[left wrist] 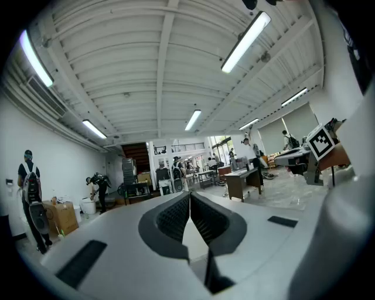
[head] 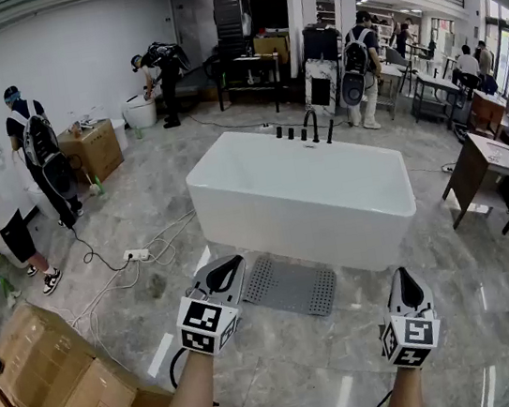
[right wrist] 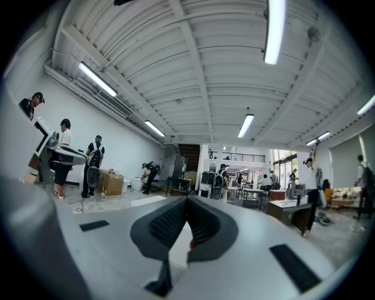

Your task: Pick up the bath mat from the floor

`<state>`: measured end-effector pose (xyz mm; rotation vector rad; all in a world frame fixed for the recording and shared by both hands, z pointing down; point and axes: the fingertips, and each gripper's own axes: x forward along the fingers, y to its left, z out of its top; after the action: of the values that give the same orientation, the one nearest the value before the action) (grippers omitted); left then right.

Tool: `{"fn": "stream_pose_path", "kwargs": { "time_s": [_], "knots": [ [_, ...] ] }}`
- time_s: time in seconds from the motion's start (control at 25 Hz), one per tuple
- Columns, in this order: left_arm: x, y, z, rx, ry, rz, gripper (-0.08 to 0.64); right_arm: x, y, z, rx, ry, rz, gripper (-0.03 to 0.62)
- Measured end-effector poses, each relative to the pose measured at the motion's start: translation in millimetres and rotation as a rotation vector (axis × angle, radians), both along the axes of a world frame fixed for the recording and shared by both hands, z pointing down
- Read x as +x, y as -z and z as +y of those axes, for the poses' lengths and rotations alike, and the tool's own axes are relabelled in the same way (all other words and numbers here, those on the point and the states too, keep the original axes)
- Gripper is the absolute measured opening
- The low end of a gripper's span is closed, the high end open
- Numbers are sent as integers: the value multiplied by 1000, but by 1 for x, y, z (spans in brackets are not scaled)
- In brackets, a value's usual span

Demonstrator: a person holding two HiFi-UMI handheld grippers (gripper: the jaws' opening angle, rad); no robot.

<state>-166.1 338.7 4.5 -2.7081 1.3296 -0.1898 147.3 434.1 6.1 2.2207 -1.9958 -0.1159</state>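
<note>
Well, mat (head: 290, 285) lay flat on floor beside tub (head: 301, 196), untouched. Left gripper (head: 229, 268), right gripper (head: 406, 281) both pressed together, empty, level. Best bet looked: spread jaws, dip low, pinch near edge.

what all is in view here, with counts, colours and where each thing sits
bath mat: one, grey, flat on the floor in front of the tub
bathtub: one, white, mid-room
faucet: one, black, on the tub's far rim
power strip: one, white, on the floor left of the tub
cardboard boxes: several, brown, lower left
desk: one, dark brown, right
people: several, around the edges of the room
left gripper: white and black, shut, empty
right gripper: white and black, shut, empty
</note>
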Motion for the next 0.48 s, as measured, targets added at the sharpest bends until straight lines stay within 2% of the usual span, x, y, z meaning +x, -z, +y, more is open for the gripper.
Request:
{"fn": "stream_pose_path", "kwargs": {
  "time_s": [0.28,0.48],
  "knots": [
    [4,-7,-4,-4,-2,1,11,6,-6,-4,-3,-3,-8,20],
    [10,-1,-3,-9,-22,38,11,8,-6,-6,4,9,-11,20]
  ]
}}
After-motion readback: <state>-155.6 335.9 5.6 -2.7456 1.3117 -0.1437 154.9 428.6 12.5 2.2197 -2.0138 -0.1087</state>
